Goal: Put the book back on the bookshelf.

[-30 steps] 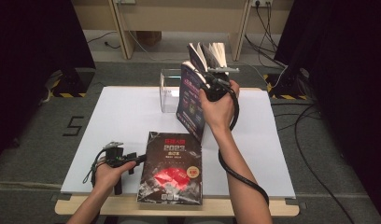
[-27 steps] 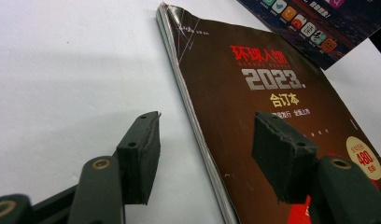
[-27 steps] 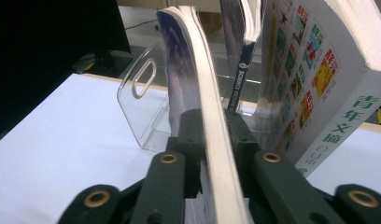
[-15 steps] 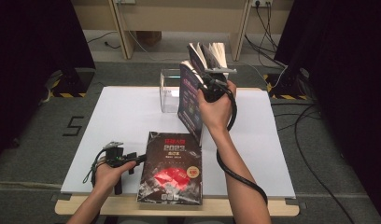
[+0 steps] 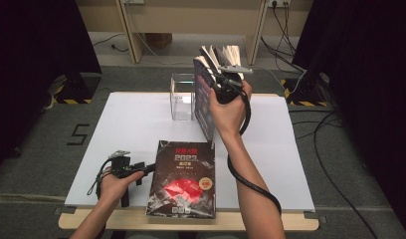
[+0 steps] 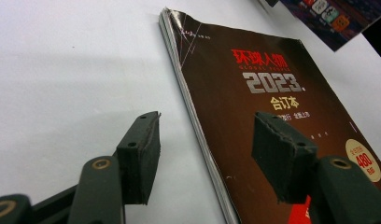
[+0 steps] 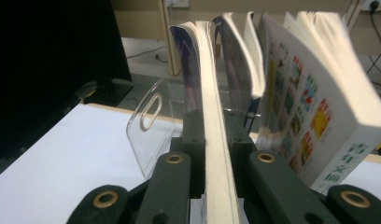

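- The left gripper has two matte black jaws, each a flat link arm ending in a thick rectangular pad with a rough, worn face.
- Brass-coloured rivets sit at the link joints, and small round holes show on the pad sides.
- The right gripper is built the same way: black link arms, brass-ringed pivots, dark block pads.
- From the high view, the left gripper is a compact black body with a small grey plate on top and thin black wires bunched beside it.
- The right gripper carries a grey three-cornered plate; a thick black cable loops from it.
- Both forearms are bare, with no sleeves in sight.
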The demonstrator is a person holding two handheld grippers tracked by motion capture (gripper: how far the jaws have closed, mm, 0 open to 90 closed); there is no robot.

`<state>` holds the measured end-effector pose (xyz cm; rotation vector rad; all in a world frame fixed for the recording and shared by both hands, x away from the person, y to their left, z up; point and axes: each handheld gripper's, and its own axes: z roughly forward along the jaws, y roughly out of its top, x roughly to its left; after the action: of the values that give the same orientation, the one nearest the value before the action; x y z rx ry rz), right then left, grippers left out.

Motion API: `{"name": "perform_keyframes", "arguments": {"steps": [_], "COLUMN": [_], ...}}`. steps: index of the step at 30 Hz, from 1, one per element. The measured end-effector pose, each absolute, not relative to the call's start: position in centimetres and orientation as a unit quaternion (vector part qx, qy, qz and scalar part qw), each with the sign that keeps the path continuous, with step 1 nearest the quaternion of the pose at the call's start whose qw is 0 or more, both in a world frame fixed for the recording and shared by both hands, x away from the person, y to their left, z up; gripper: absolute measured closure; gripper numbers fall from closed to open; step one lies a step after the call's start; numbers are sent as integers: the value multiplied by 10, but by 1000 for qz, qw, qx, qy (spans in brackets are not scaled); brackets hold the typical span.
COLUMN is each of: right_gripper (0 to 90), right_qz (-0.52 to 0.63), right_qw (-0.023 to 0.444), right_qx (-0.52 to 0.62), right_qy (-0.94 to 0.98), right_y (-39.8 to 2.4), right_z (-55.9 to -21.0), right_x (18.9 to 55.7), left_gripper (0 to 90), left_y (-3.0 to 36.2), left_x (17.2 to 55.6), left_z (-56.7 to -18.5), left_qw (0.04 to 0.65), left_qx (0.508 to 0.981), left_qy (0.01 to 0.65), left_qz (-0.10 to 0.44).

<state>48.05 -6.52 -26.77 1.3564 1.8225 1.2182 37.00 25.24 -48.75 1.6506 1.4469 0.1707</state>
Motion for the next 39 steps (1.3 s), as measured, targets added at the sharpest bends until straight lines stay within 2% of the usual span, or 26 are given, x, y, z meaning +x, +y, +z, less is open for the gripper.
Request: {"name": "perform_keyframes", "arguments": {"steps": [7,26,39], "right_gripper": [828,827,791], "right_qz": [453,451,446], "right_qw": [304,328,317], "right_qx": [518,535,529], "right_qy": [658,635,649], "right_y": [-65,-54,-56], "right_z": [-267,-291,-297], "right_x": [491,512,503], "left_gripper": [415,415,415], "left_y": [252,253,251], "left_x": [370,370,370], "left_z": [-488,-488,-489], "left_qw": [451,452,451], "left_qx": [669,670,672], "left_qy": [586,585,584], "left_qz": [68,69,65]}}
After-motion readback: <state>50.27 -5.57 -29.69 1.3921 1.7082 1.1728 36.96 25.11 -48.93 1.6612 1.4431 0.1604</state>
